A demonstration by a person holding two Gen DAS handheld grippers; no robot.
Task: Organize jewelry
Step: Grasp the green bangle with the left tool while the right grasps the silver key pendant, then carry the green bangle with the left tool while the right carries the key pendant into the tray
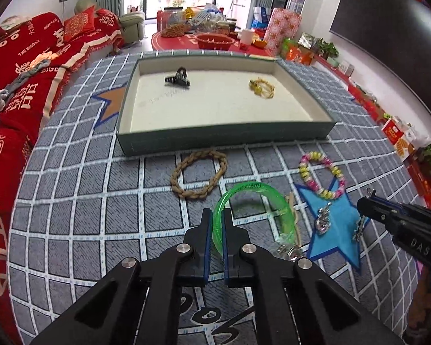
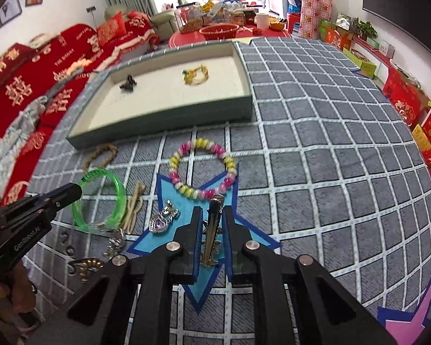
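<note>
Left claw (image 1: 217, 215) clamped on translucent green bangle (image 1: 255, 201), held upright. Right claw (image 2: 212, 215) pinching metallic hair clip (image 2: 212, 230), lengthwise between pads.

Two pieces lie in one tray (image 1: 123, 109): a black hair claw (image 1: 177, 78) and a gold bracelet (image 1: 262, 87). Three bangles sit lower in frame: braided (image 1: 198, 177), green (image 1: 254, 210), beaded (image 1: 321, 174).

Between the left gripper's (image 1: 217, 215) black fingers sits a transparent green bangle (image 1: 255, 189). Ahead of the fingers lie a tan braided ring (image 1: 198, 173), a pink-yellow-white bead bracelet (image 1: 321, 174), and a grey cloth (image 1: 71, 201) with white grid.
</note>
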